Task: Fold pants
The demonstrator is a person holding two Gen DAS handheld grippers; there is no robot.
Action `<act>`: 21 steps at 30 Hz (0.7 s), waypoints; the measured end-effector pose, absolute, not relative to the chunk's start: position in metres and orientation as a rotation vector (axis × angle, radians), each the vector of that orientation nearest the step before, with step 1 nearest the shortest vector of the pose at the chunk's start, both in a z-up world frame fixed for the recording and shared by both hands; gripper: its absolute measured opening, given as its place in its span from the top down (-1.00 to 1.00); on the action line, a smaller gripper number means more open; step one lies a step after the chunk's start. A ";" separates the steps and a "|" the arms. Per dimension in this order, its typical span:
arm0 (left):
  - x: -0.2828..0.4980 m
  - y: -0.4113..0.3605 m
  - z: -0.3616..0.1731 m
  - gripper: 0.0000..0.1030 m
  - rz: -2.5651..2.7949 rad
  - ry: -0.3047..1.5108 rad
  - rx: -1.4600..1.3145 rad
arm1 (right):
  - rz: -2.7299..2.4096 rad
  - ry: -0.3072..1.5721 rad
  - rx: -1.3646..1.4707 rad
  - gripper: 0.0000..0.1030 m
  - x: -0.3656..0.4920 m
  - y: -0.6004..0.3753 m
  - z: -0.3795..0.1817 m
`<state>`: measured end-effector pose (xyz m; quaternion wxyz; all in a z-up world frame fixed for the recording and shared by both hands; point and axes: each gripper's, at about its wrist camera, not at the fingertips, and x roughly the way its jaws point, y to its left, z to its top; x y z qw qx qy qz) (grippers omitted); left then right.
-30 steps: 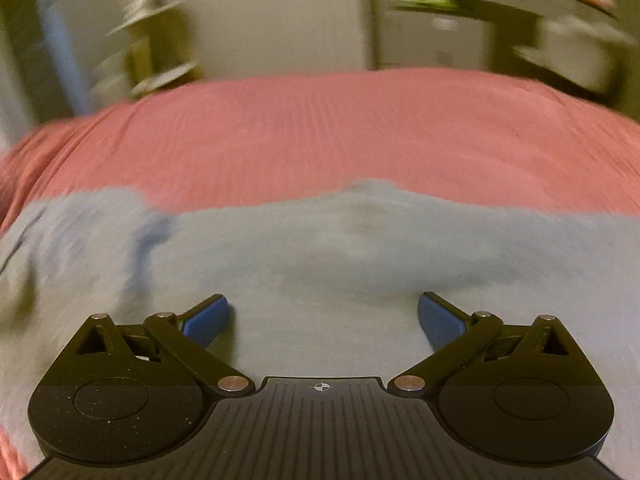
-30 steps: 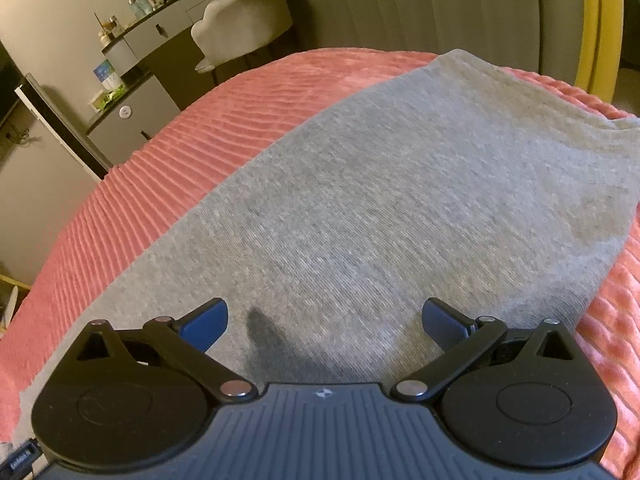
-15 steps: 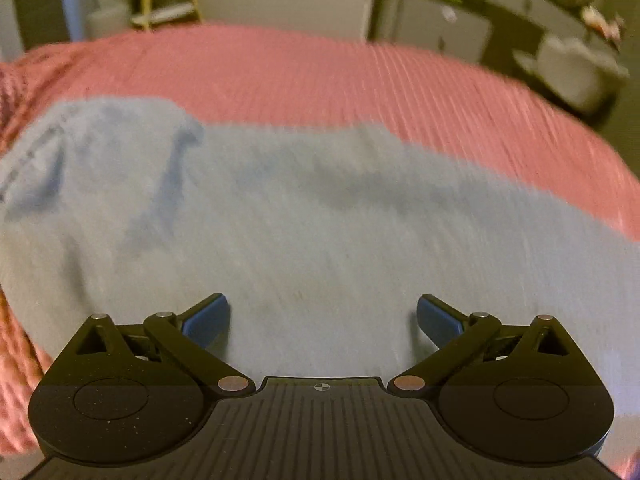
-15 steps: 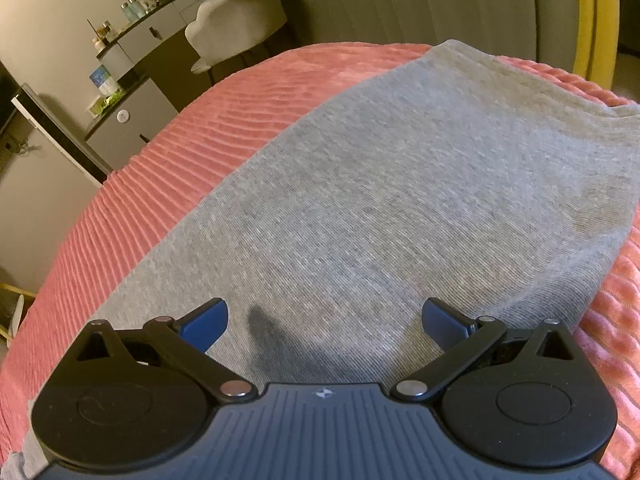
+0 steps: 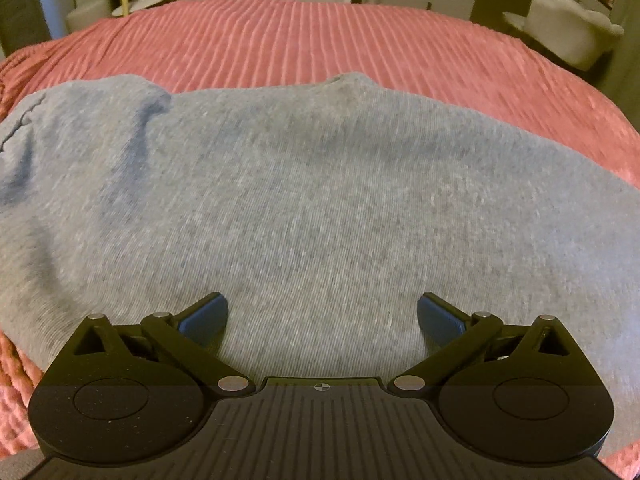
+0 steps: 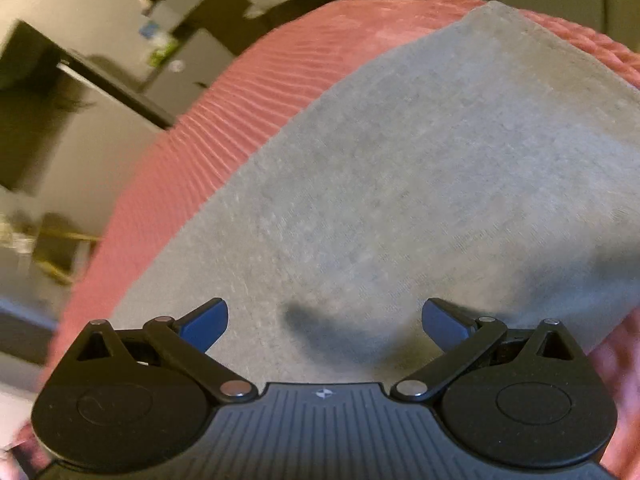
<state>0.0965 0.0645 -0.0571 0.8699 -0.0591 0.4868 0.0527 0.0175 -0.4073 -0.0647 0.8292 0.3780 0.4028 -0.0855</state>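
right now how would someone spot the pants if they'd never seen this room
Find the bed with the ribbed pink cover that fills the middle of the room. The pants lie spread flat on it: plain grey knit, the only garment on the cover, under both open tongs.

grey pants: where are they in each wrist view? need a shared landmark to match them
Left wrist: grey pants span the middle, edge to edge, beyond the open fingers.
Right wrist: pants run diagonally from lower left to upper right.
Shared landmark: pink ribbed bedspread under them.
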 end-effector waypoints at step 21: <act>0.108 0.056 -0.063 -1.00 0.138 0.992 -0.071 | -0.532 0.378 1.188 -0.16 -0.158 -0.534 -0.086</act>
